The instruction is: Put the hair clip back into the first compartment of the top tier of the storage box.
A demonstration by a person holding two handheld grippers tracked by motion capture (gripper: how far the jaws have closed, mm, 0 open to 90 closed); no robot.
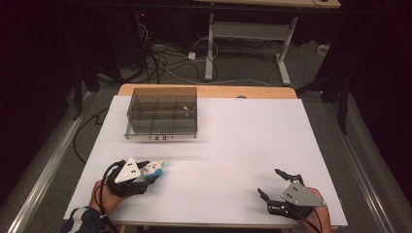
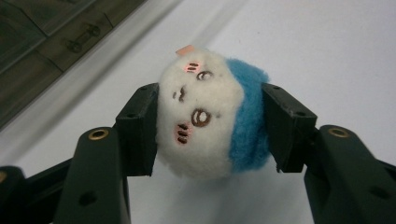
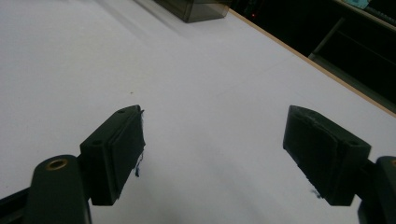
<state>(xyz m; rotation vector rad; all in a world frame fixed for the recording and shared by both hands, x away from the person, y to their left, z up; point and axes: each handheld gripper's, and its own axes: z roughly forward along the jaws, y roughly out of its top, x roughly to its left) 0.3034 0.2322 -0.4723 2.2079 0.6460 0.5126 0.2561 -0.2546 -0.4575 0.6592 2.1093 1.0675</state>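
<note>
A small plush toy (image 2: 210, 119) with a white face and a blue back is clamped between the two black jaws of my left gripper (image 2: 210, 126). In the high view the plush toy (image 1: 153, 168) pokes out of the left gripper (image 1: 145, 174) near the table's front left. My right gripper (image 1: 271, 183) rests at the front right, jaws spread wide. In the right gripper view nothing lies between the jaws of the right gripper (image 3: 219, 154), just the white table surface (image 3: 187, 70).
A smoky clear plastic organizer box (image 1: 163, 113) with several compartments stands at the back left of the white table (image 1: 243, 141). One corner of the box (image 3: 196, 9) shows far ahead of the right gripper. A wooden table edge (image 1: 209, 90) runs behind.
</note>
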